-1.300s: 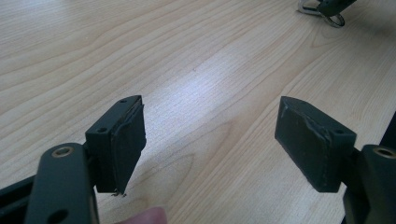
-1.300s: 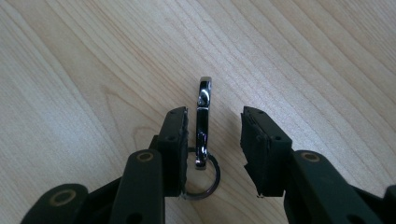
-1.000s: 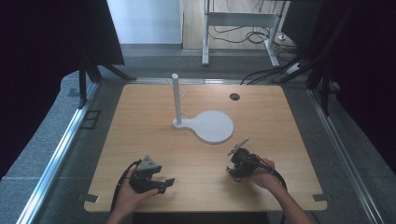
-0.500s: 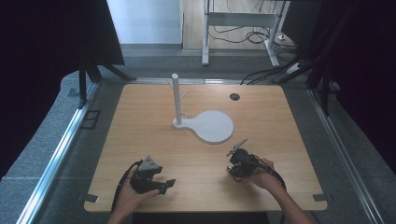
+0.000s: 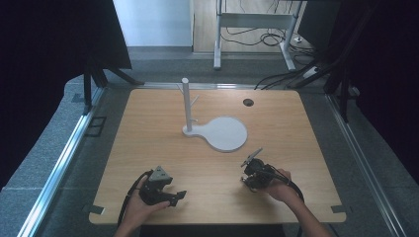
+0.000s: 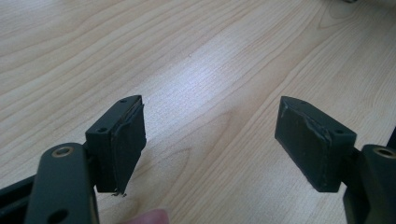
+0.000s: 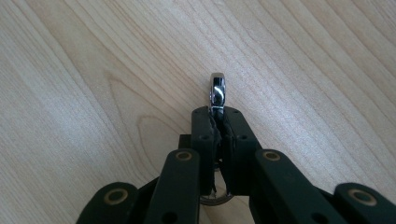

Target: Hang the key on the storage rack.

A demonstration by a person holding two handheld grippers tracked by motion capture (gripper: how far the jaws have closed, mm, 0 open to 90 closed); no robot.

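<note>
Left gripper [image 5: 179,196], lower left of the table [image 5: 148,128]: jaws wide apart, nothing between them. White stand [image 5: 217,129], upper centre: upright post on a flat round base. Right gripper [image 7: 217,114], lower right: jaws just closed, clamping a shiny metal ring [image 7: 217,91] edge-on above bare wood.

Your high view looks forward and down over the whole wooden table [image 5: 148,148]. Your two gripper views sit super close above that same tabletop, each aimed along its own jaws.
</note>
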